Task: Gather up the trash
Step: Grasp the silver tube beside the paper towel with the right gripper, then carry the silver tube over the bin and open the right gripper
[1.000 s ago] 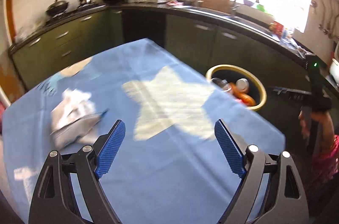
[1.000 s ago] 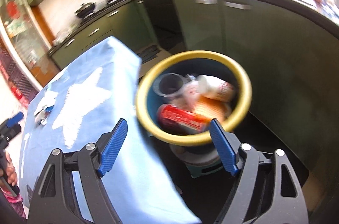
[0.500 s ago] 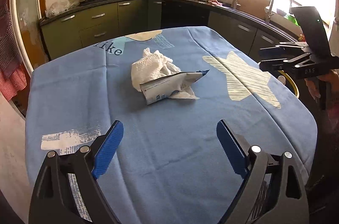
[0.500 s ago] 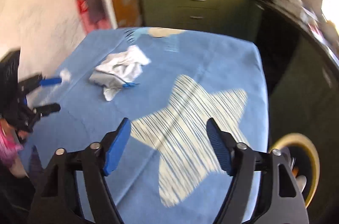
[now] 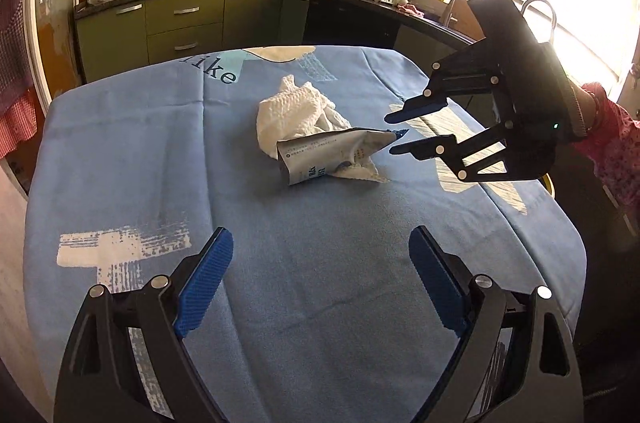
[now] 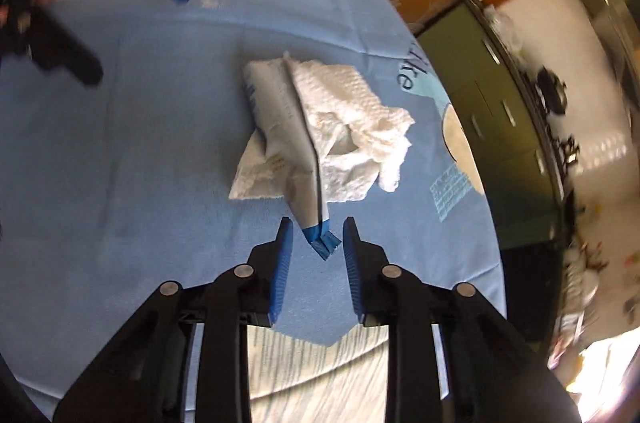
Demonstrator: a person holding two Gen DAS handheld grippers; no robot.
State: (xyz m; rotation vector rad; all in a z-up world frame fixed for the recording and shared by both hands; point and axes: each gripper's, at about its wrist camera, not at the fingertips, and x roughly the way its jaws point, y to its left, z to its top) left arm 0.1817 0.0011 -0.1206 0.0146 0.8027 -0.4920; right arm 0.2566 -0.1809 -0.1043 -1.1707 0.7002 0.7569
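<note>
blue wrapper tip (image 6: pixel 323 246) between closing right gripper (image 6: pixel 317 241) fingers only in right view, left gripper (image 5: pixel 320 263) wide open

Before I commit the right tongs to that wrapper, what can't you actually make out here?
- Contact: right wrist view shows the wrapper tip between the closing right tongs; touch unclear.
- Under the paper towel: hidden by wrapper and folds.
- Wrapper print: too small.
- Yellow bin rim: left wrist view, blocked by the right tongs.
</note>
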